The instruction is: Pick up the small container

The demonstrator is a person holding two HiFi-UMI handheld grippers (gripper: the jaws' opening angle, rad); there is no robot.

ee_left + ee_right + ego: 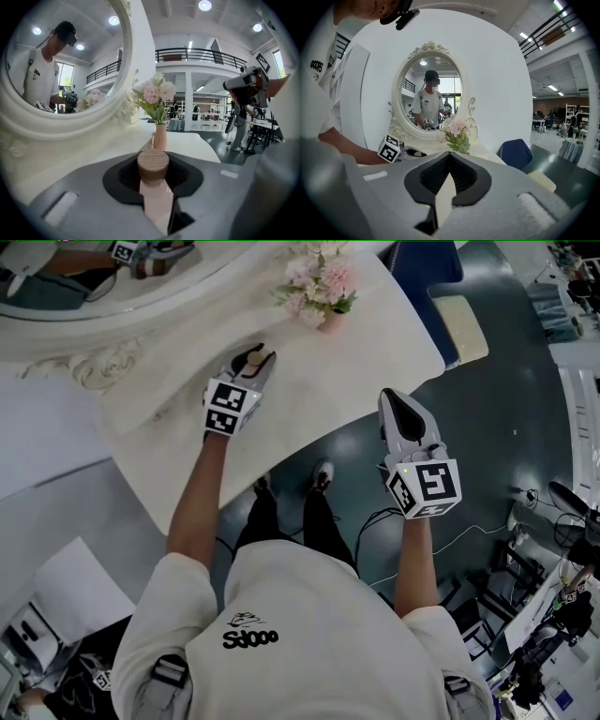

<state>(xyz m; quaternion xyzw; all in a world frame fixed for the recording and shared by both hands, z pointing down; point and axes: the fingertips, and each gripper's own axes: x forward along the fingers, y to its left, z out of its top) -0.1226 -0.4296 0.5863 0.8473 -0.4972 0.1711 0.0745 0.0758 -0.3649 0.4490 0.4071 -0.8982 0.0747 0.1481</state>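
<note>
The small container point(153, 165) has a pale pink body and a round brown ribbed lid. It stands upright between the jaws of my left gripper point(253, 360), which is shut on it over the white dressing table point(309, 390). In the head view only its tan top point(255, 358) shows between the jaws. Whether it still touches the tabletop is hidden. My right gripper point(397, 401) hangs off the table's front edge, above the dark floor, shut with nothing in it point(449, 157).
A pink vase of flowers point(319, 287) stands on the table just beyond the left gripper. An oval white-framed mirror point(429, 98) rises at the table's back. A blue chair point(427, 268) stands at the table's right end. The person's legs stand below the table edge.
</note>
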